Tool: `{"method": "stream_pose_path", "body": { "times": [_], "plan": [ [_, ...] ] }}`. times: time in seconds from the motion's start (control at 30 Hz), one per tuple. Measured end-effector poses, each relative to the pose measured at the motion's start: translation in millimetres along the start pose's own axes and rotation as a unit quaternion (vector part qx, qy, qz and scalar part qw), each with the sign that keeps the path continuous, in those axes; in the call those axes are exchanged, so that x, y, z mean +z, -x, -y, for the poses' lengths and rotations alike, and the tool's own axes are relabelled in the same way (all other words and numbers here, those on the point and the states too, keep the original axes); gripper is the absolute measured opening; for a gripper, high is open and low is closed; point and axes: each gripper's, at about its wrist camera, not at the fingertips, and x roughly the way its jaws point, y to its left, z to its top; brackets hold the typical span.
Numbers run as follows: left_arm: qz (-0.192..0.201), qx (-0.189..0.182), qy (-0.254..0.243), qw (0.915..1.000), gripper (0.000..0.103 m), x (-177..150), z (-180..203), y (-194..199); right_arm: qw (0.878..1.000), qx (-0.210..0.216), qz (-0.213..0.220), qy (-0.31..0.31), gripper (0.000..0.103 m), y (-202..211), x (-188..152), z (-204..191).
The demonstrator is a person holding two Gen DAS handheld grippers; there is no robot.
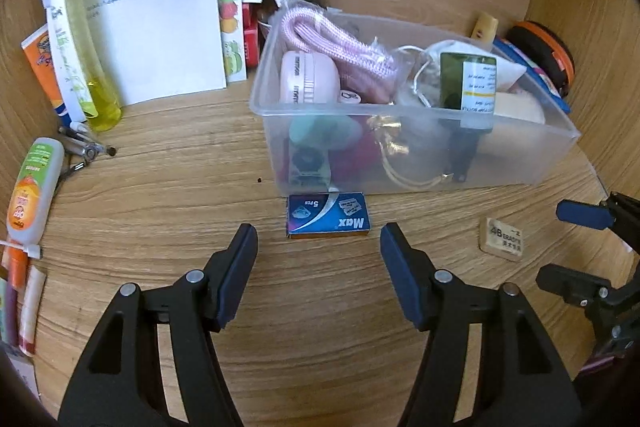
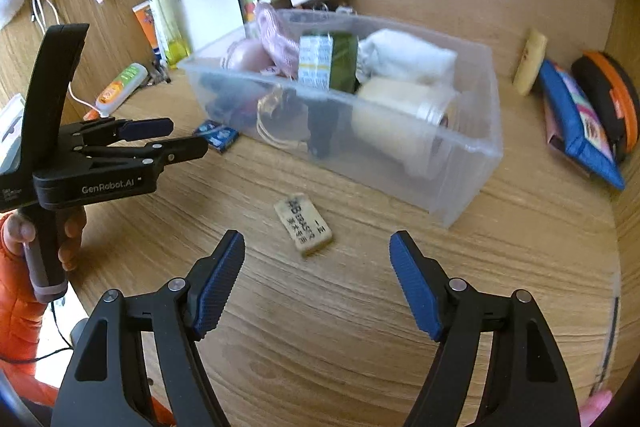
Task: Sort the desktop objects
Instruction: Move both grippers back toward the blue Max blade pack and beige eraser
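Note:
A small blue "Max" box (image 1: 328, 215) lies flat on the wooden desk, right in front of a clear plastic bin (image 1: 320, 109) holding a pink cord, a green bottle, a white cloth and other items. My left gripper (image 1: 319, 227) stands open just short of the blue box, one finger on either side of it, not touching. A tan 4B eraser (image 2: 304, 225) lies in front of the bin (image 2: 460, 187). My right gripper (image 2: 317, 235) is open, its tips flanking the eraser's near end without contact. The left gripper (image 2: 188, 137), held by a hand, also shows in the right wrist view.
A yellow spray bottle (image 1: 80, 39), white papers (image 1: 160, 27) and a lotion tube (image 1: 34, 187) crowd the left side. An orange-and-black case (image 1: 552, 55) and a blue pouch (image 2: 576, 123) lean at the right wall. Wooden walls close in behind and beside.

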Motion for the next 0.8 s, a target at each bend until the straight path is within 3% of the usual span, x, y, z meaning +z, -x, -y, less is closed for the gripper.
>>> {"method": "stream_pose_path", "body": {
  "times": [0.1, 0.13, 0.17, 0.4, 0.63, 0.8],
  "plan": [
    [-0.007, 0.002, 0.0, 1.0, 0.065, 2, 2, -6, 1.0, 0.01, -0.012, 0.002, 0.058, -9, 0, -1],
    [-0.008, 0.002, 0.001, 1.0, 0.069, 3, 2, -8, 1.0, 0.011, -0.016, 0.007, 0.055, -11, -1, -2],
    [-0.009, 0.002, 0.001, 1.0, 0.073, 3, 3, -9, 1.0, 0.013, -0.02, 0.011, 0.054, -14, -1, -4],
    [-0.012, 0.012, 0.002, 0.9999, 0.073, 10, 3, -16, 0.998, 0.014, -0.035, 0.058, 0.052, -28, 3, -18],
    [-0.018, 0.017, 0.007, 0.9997, 0.073, 13, 2, -22, 0.996, 0.022, -0.045, 0.08, 0.036, -36, 8, -16],
    [-0.015, 0.024, 0.007, 0.9996, 0.068, 15, 0, -23, 0.996, 0.028, -0.042, 0.077, 0.032, -37, 10, -13]
  ]
}}
